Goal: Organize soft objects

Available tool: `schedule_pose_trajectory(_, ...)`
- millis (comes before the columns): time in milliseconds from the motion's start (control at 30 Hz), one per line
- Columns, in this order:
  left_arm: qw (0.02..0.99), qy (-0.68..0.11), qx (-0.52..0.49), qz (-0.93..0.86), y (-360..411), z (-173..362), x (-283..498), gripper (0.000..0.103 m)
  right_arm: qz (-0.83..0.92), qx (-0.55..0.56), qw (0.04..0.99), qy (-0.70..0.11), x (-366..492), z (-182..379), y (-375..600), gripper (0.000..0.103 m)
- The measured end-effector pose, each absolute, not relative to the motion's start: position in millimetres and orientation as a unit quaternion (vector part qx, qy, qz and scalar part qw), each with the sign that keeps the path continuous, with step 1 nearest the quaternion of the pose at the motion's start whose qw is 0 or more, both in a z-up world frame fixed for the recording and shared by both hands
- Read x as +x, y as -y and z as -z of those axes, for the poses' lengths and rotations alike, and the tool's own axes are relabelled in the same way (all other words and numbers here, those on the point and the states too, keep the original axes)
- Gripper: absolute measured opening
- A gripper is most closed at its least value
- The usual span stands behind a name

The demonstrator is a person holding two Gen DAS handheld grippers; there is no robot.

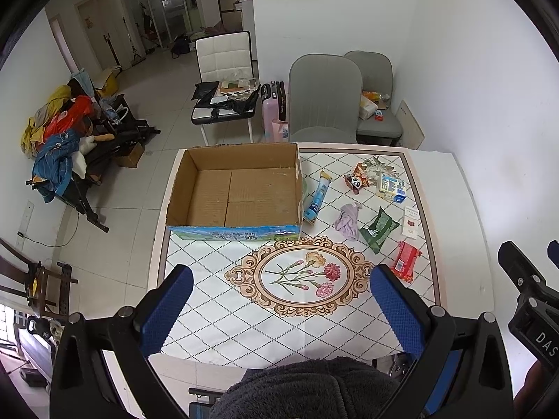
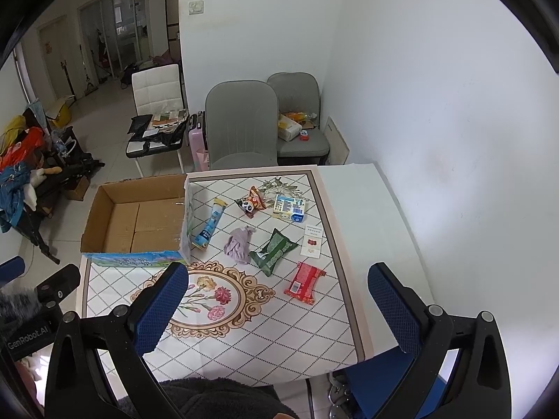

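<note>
Nothing has been picked up, so this looks like the very start: the box point(image 1: 234, 192) stands empty at the far left of the bench point(image 1: 209, 314), and the soft things lie loose to its right. Among them are a purple cloth point(image 2: 238, 244), a green pack point(image 2: 273, 252), a red pack point(image 2: 303, 282), a blue tube point(image 2: 209, 227) just beside the box wall, and a panda bag point(image 2: 251, 205) near a small carton point(image 2: 289, 206).

Both tools hang above the near edge of the bench, pointing forward and down over it. The left tool point(image 1: 281, 310) is spread wide with nothing between its pads; the right tool point(image 2: 279, 309) likewise (its view sits nearer the packs).

The next move probably calls for the right tool to drop onto the nearest item, likely the red pack, and close across its narrow side before carrying it left to the box.
</note>
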State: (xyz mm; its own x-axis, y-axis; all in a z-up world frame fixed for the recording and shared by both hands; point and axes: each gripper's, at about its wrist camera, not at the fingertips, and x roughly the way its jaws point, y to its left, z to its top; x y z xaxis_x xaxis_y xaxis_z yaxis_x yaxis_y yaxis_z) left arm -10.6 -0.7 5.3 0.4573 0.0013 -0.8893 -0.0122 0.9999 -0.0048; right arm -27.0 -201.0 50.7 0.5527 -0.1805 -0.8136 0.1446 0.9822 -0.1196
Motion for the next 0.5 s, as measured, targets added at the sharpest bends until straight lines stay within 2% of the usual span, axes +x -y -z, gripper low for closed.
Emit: schedule_pose_trajectory(500, 0.854, -0.52, -0.004, -0.005, -2.5, -7.4, -9.4, 0.103, 0.087, -0.016, 0.884, -0.459, -26.7, -53.0, 199.3, 0.103)
